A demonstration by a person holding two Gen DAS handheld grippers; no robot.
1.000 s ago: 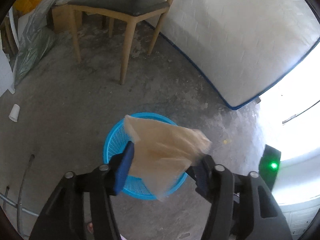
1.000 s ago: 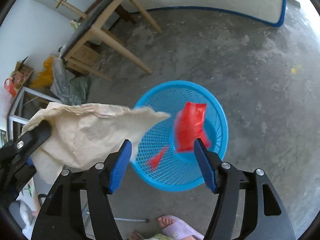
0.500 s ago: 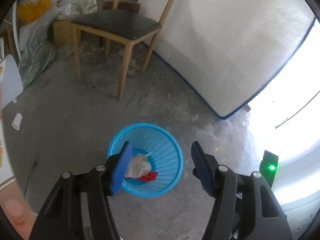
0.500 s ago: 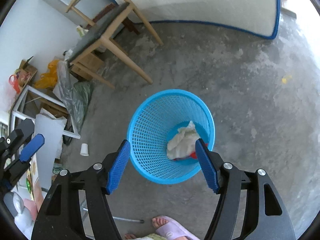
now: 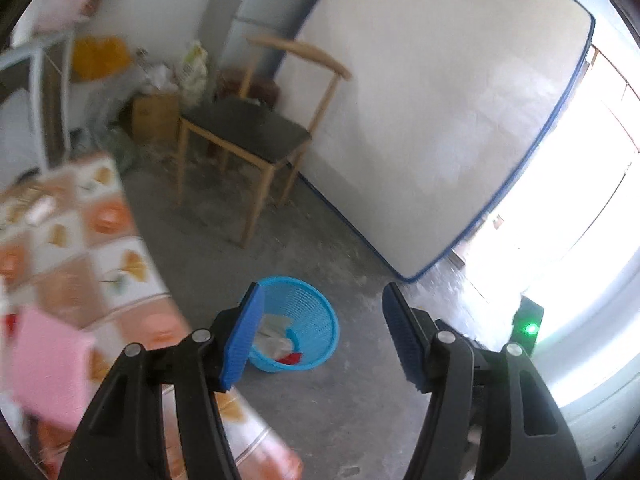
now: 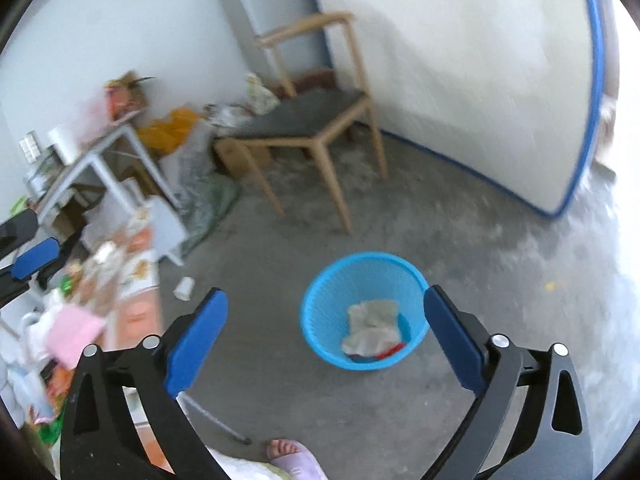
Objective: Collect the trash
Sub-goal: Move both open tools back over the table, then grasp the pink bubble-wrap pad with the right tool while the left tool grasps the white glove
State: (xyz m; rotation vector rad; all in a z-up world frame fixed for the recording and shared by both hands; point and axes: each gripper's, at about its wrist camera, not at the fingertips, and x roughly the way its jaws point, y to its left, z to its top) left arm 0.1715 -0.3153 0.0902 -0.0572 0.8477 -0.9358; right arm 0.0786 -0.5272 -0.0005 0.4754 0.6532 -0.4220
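The room has a bare grey concrete floor (image 6: 460,240), dusty and crumbed with debris near the walls, and pale painted walls. A white mattress (image 5: 420,128) edged in blue leans upright against one wall, with strong daylight flooding in beside it. A wooden chair (image 6: 312,120) with a dark seat stands in front of the mattress, and behind it a corner holds cardboard boxes, a yellow bag (image 5: 98,58) and plastic sacks beside a grey metal rack (image 6: 92,164). A tabletop (image 5: 80,240) covered with an orange and white patterned cloth fills the left of the left wrist view, blurred, with a pink item (image 5: 48,368) lying on it. A blue mesh basket (image 6: 320,308) stands on the floor, well apart from the chair; crumpled beige paper (image 6: 372,324) and a red wrapper (image 6: 394,350) lie inside it. A white paper cup (image 6: 184,288) lies on the floor near the tabletop's edge. The left claw (image 5: 320,336) is apart with nothing between its pads. The right claw (image 6: 324,340) is opening wide, also empty. A person's sandalled foot (image 6: 292,456) shows at the bottom.
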